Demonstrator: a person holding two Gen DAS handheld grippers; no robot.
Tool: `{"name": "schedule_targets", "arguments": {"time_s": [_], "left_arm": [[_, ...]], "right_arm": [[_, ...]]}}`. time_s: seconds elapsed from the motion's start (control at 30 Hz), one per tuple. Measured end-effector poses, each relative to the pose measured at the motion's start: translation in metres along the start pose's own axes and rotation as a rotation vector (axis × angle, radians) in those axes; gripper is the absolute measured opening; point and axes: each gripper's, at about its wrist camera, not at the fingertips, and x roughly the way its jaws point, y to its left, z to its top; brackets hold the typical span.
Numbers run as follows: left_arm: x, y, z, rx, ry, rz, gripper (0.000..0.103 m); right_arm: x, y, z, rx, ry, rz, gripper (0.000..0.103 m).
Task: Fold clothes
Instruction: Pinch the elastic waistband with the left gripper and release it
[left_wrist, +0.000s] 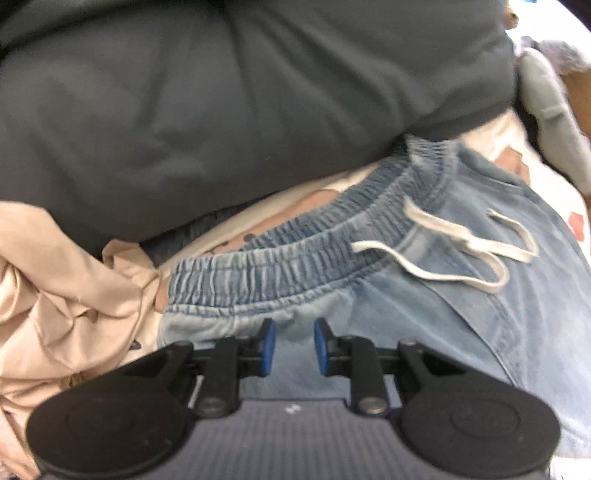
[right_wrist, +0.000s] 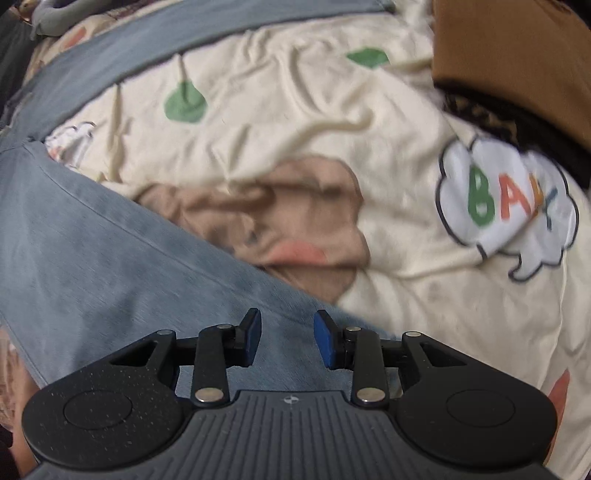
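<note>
Denim pants (left_wrist: 424, 295) sprawl on the printed blanket (right_wrist: 424, 288): soft, floppy, light. Best hold: the thicker elastic waistband (left_wrist: 295, 262). Left hand-held gripper (left_wrist: 294, 347) and right hand-held gripper (right_wrist: 287, 341) both part-open over denim, gripping nothing.

Left side tight: dark grey bulk (left_wrist: 221, 110) crowds right behind the jeans' waistband (left_wrist: 295, 251), beige crumpled cloth (left_wrist: 55, 277) blocks the left. Drawstring loops (left_wrist: 461, 251) lie loose on the denim, snag risk. Right side: cream printed blanket (right_wrist: 295, 110) open ahead, brown box (right_wrist: 517, 55) closes the far right corner.
</note>
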Motion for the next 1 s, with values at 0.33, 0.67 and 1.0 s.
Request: {"name": "schedule_targets", "arguments": {"time_s": [0.33, 0.67, 1.0], "left_arm": [[0.048, 0.019, 0.001, -0.144, 0.006, 0.098, 0.003], [-0.002, -0.046, 0.028, 0.058, -0.016, 0.088, 0.021], [0.007, -0.134, 0.062, 0.124, -0.094, -0.069, 0.03]], "right_arm": [[0.029, 0.024, 0.019, -0.049, 0.035, 0.013, 0.04], [0.023, 0.019, 0.023, -0.012, 0.015, 0.04, 0.041], [0.014, 0.019, 0.037, -0.021, -0.086, 0.027, 0.041]]}}
